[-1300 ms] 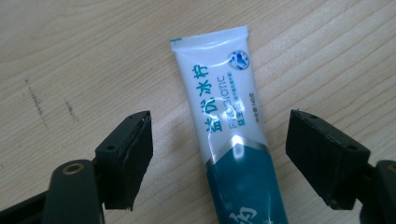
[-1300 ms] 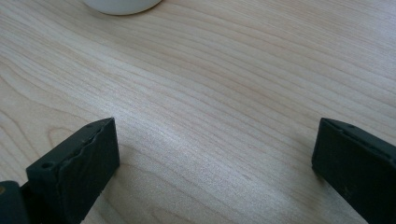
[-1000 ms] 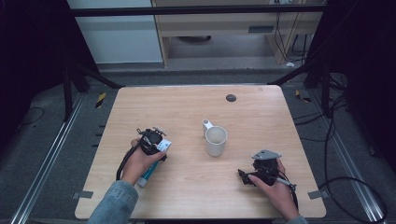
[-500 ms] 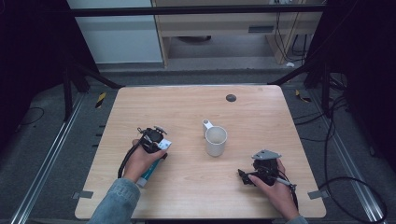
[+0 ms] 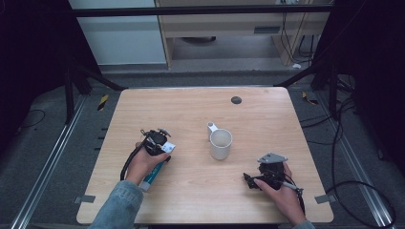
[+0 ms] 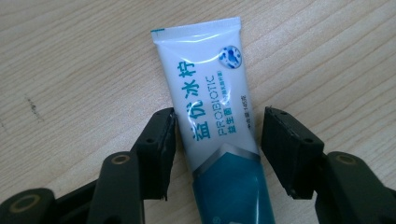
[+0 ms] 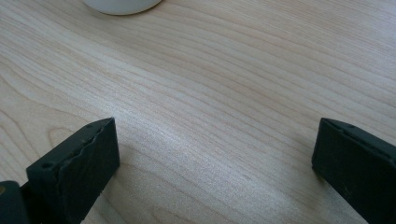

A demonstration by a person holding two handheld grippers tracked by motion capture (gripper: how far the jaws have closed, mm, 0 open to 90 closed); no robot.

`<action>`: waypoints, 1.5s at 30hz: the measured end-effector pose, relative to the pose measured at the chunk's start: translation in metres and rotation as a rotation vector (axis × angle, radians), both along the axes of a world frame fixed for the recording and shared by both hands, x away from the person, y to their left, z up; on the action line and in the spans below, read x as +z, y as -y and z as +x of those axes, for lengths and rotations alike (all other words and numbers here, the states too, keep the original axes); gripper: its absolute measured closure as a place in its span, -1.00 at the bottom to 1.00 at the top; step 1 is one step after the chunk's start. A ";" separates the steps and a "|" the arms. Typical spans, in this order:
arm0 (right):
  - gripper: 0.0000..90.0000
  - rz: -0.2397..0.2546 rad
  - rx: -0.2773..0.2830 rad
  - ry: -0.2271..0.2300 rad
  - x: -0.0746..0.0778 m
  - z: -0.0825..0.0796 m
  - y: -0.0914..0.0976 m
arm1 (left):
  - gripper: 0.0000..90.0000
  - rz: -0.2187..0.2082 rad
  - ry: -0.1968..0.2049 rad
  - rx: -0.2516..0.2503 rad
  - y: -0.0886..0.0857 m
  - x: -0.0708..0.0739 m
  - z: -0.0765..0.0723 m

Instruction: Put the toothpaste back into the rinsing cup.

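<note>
Closing left gripper (image 6: 217,140) straddles white-and-teal plastic toothpaste tube (image 6: 210,107), right pad short; centre before squeezing. Right gripper (image 7: 215,154): wide, empty.

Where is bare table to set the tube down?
Free: the far half, between the mug and the dark spot, and the near strip between both hands. Crowded: the left tool straddling the tube; the right tool near the mug.

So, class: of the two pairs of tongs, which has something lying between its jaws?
The left tongs: a toothpaste tube lies between the closing jaws. The right tongs straddle bare table.
</note>
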State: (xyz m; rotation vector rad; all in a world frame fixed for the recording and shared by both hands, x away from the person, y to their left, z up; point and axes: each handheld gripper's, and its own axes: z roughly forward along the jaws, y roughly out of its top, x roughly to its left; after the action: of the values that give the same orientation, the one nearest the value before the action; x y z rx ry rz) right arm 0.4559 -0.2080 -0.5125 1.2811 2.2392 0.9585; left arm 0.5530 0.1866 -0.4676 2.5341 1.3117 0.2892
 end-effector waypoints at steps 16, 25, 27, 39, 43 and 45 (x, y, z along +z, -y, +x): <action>-0.98 0.000 0.000 0.000 0.000 0.000 0.000 | 0.19 -0.019 -0.033 0.006 -0.001 0.001 0.004; -0.98 -0.001 0.000 0.000 0.000 0.000 0.000 | 0.32 -0.008 -0.038 0.003 0.002 0.002 0.003; -0.98 0.000 0.000 0.000 0.000 0.000 0.000 | 0.36 -0.005 -0.042 0.007 0.003 0.003 0.004; -0.98 0.000 0.000 0.000 0.000 0.000 0.000 | 0.58 0.023 0.000 -0.019 0.012 0.006 -0.002; -0.98 0.000 0.000 0.000 0.000 0.000 0.000 | 0.67 -0.004 0.013 -0.024 0.011 0.008 -0.004; -0.98 -0.011 0.004 0.011 -0.001 0.001 0.000 | 0.70 -0.007 0.017 -0.025 0.011 0.008 -0.004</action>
State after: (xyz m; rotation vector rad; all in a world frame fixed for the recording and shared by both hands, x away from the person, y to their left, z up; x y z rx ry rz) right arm 0.4564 -0.2084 -0.5133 1.2641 2.2360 0.9514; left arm 0.5489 0.1757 -0.4591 2.5344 1.2713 0.2995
